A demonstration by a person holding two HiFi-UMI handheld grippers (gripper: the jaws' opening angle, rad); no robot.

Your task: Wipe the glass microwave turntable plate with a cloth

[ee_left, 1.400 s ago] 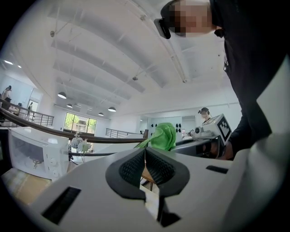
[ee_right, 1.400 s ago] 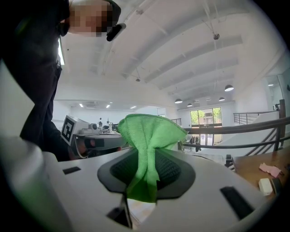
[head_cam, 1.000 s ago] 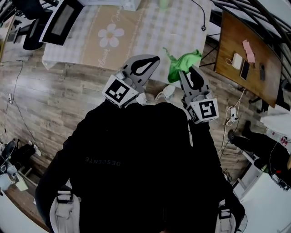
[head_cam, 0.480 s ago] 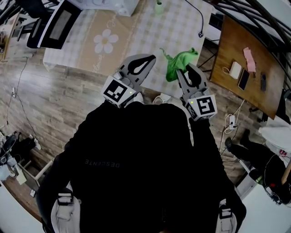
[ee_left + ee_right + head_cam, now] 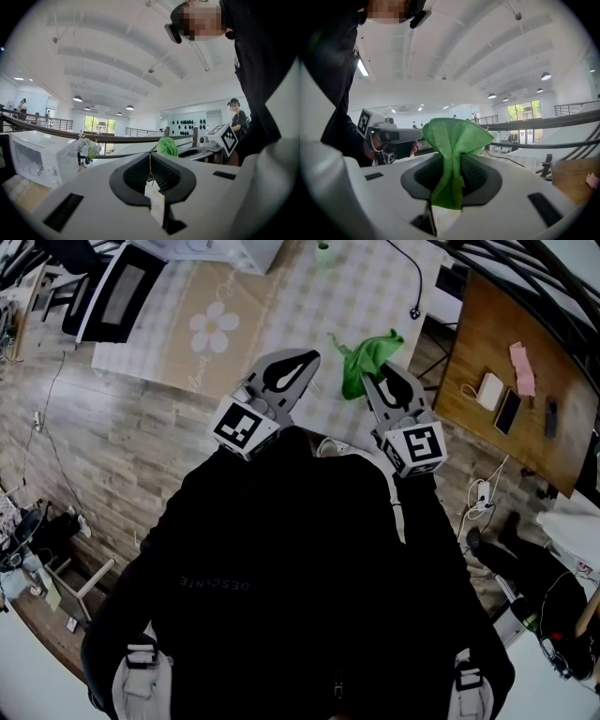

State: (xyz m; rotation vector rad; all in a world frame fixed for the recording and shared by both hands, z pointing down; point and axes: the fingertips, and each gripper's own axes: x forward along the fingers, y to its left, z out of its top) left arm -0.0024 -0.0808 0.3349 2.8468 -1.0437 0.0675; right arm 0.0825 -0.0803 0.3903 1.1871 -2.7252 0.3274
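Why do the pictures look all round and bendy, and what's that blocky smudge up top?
Left gripper view: the wide-angle lens bows the ceiling beams into arcs and darkens the corners; the blocky patch was added afterwards to hide a face. Right gripper view: same bend and patch, with the green cloth looming large. Head view: the floor planks curve towards the edges.
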